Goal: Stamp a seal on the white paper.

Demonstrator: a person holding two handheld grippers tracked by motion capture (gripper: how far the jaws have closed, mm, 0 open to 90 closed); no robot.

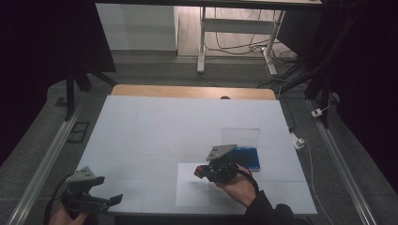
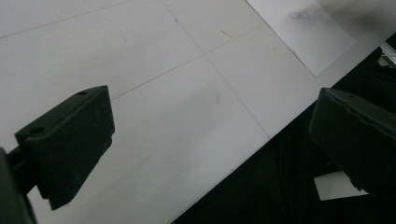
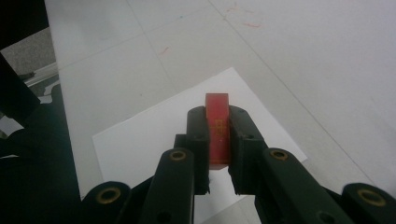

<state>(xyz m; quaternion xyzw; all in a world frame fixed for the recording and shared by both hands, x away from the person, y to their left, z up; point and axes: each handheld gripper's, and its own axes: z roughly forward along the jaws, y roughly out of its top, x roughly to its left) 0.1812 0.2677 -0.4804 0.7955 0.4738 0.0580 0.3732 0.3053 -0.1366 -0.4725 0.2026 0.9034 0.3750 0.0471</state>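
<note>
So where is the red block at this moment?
The red block is clamped between the right gripper's fingers, held over the white paper sheet near the table's front edge, left of the blue tray in the high view.

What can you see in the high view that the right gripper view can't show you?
The high view takes in the blue box with its clear lid, the left gripper with open jaws, and the floor beyond the table. The right gripper view shows close up the red block clamped between the black jaws. Both show the right gripper over the white paper sheet.
</note>
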